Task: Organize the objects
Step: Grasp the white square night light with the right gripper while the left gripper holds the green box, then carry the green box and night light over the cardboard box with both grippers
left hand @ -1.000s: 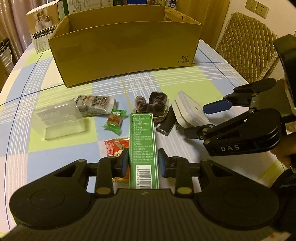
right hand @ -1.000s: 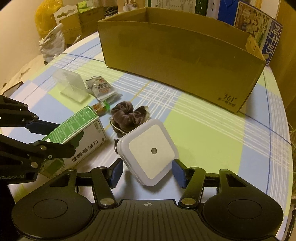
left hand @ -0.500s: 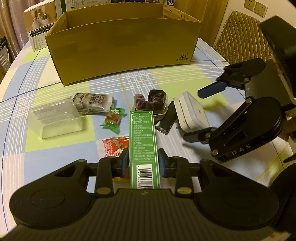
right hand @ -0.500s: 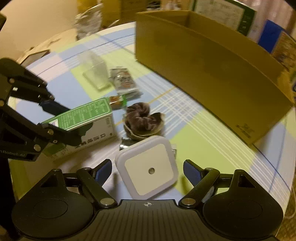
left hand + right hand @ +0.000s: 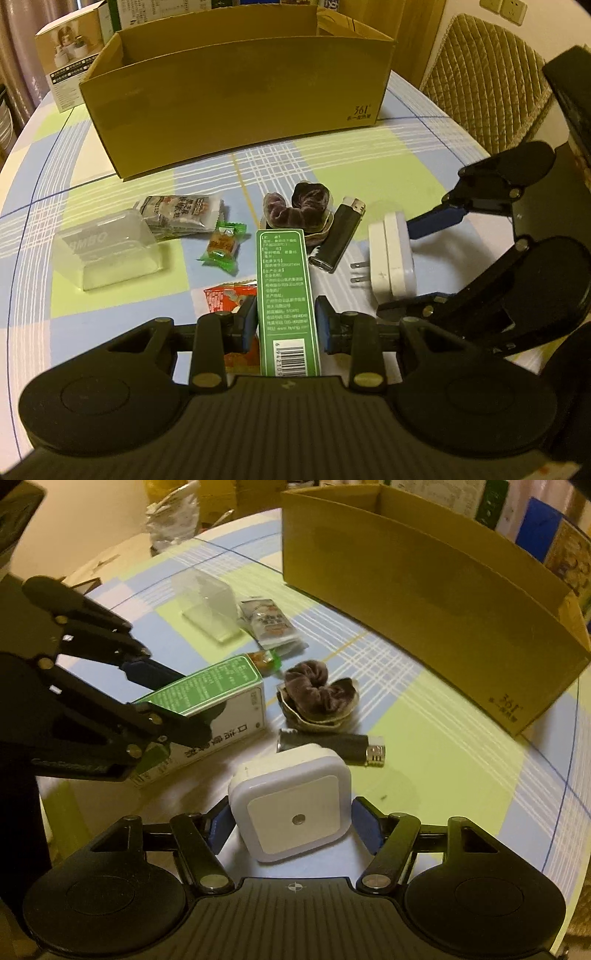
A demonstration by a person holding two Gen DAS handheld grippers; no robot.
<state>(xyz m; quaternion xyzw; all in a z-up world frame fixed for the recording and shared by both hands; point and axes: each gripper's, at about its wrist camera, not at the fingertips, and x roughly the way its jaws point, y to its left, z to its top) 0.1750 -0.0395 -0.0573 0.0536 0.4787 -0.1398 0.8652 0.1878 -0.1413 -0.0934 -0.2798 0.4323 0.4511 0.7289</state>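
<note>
On the left, our left tool (image 5: 286,319) is clamped on the near end of the green carton (image 5: 286,291), whose long axis runs straight ahead toward the open cardboard box (image 5: 236,99) at the far side of the table (image 5: 388,173). On the right, our right tool (image 5: 291,825) brackets the white plug-in night light (image 5: 291,805), its blue pads at the light's sides, though we cannot tell whether they press it. The box lies straight ahead of the left tool and ahead and to the right of the right one, so we judge both loads must travel forward and over its near wall.
</note>
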